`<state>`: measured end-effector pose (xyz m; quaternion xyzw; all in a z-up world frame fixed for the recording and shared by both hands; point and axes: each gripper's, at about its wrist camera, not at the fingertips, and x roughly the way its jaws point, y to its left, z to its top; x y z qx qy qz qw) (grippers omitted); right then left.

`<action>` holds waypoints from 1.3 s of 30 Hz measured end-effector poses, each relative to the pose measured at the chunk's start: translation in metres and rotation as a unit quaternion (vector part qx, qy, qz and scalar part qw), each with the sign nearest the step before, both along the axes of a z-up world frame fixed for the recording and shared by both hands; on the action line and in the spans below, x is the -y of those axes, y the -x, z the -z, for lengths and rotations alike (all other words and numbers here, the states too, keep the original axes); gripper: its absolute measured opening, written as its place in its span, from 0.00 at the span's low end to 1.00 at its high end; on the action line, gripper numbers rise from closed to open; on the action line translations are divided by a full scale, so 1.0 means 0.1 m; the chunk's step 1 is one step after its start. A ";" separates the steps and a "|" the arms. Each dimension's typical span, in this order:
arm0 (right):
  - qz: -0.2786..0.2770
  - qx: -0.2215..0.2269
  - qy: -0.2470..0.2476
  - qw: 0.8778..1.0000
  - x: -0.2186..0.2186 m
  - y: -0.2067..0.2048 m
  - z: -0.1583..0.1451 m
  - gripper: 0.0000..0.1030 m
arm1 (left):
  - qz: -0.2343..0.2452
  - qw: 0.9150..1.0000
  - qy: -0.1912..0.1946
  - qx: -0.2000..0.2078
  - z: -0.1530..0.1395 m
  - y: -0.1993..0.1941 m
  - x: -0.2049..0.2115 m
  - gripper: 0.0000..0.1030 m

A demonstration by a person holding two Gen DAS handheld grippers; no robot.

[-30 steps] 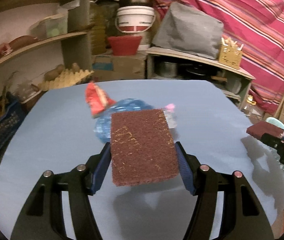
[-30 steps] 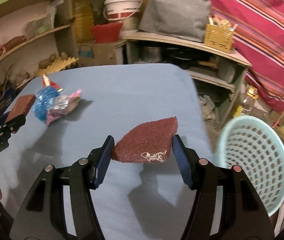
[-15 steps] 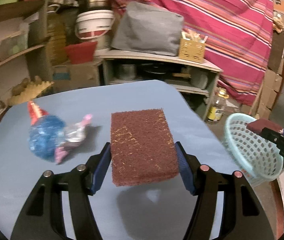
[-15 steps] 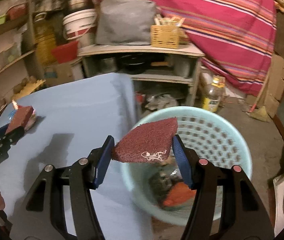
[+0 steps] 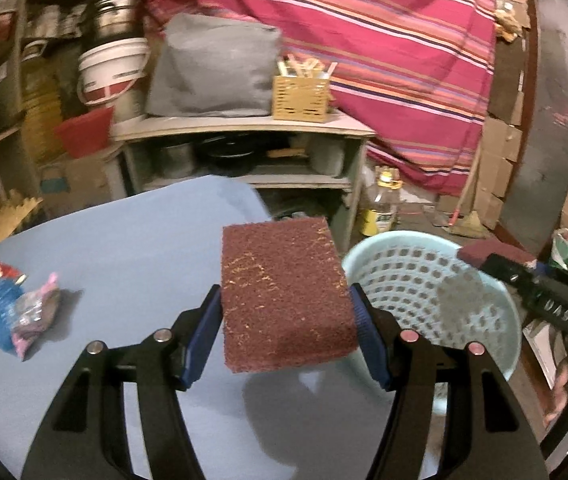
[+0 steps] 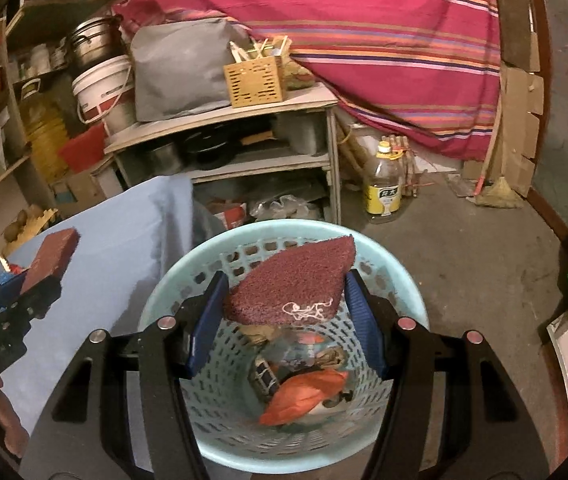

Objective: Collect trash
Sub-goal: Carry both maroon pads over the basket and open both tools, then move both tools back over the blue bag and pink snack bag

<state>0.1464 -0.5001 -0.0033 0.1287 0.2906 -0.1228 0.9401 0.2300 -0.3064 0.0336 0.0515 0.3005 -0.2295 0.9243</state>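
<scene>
My left gripper [image 5: 285,320] is shut on a maroon scouring pad [image 5: 284,292] above the blue table [image 5: 124,240], near its right edge. My right gripper [image 6: 284,316] is shut on a second maroon scouring pad [image 6: 295,284] directly over the pale blue mesh basket [image 6: 403,288], which also shows in the left wrist view [image 5: 423,280]. The basket holds an orange wrapper [image 6: 307,396] and other scraps. A blue plastic bag with pink and red wrappers [image 5: 12,312] lies on the table's left side.
The basket stands on the floor just off the table's right edge. Behind are a wooden shelf unit [image 6: 224,136] with pots, a white bucket [image 5: 108,68], a grey bag, a yellow oil bottle [image 6: 383,192] on the floor and a striped red cloth [image 5: 383,40].
Both grippers swung right with their pads. The right gripper went from over the table to directly above the basket; the left moved toward the table's right edge, and the basket came into its view.
</scene>
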 end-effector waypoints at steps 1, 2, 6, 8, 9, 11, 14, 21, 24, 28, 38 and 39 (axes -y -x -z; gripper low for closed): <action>0.003 0.001 -0.001 1.000 0.03 0.01 0.00 0.58 | 0.007 1.000 0.000 -0.001 0.00 0.01 0.10 0.61; 0.006 0.004 -0.003 1.000 0.07 0.03 0.01 0.58 | 0.012 1.000 0.000 -0.003 0.01 -0.01 0.18 0.61; 0.014 0.011 -0.013 1.000 0.17 0.04 0.02 0.58 | 0.037 0.999 -0.011 -0.009 0.10 -0.03 0.55 0.61; 0.019 0.011 -0.016 1.000 0.22 0.03 0.05 0.58 | 0.044 0.999 -0.018 -0.011 0.16 -0.06 0.68 0.61; 0.022 0.012 -0.021 0.999 0.26 0.02 0.06 0.58 | 0.047 0.999 -0.020 -0.015 0.19 -0.09 0.75 0.61; 0.024 0.013 -0.030 0.999 0.30 0.01 0.07 0.58 | 0.051 0.998 -0.019 -0.023 0.24 -0.13 0.83 0.61; 0.024 0.015 -0.037 0.999 0.32 -0.02 0.07 0.58 | 0.055 0.998 -0.019 -0.035 0.29 -0.20 0.91 0.63; 0.019 0.007 -0.024 1.000 0.29 -0.09 0.10 0.58 | 0.035 0.999 -0.013 -0.015 0.20 -0.19 0.72 0.78; 0.015 0.007 -0.021 1.000 0.24 -0.12 0.10 0.58 | 0.016 1.000 -0.003 -0.009 0.13 -0.19 0.49 0.81; 0.014 0.009 -0.014 1.000 0.15 -0.17 0.11 0.70 | -0.001 1.000 0.008 -0.008 0.05 -0.24 0.20 0.85; 0.058 -0.001 0.009 0.998 -0.04 -0.21 0.10 0.96 | -0.052 0.999 -0.008 0.013 -0.02 -0.25 -0.57 0.89; 0.061 -0.005 0.007 0.998 -0.08 -0.23 0.11 0.96 | -0.056 0.998 -0.013 0.017 -0.01 -0.23 -0.65 0.89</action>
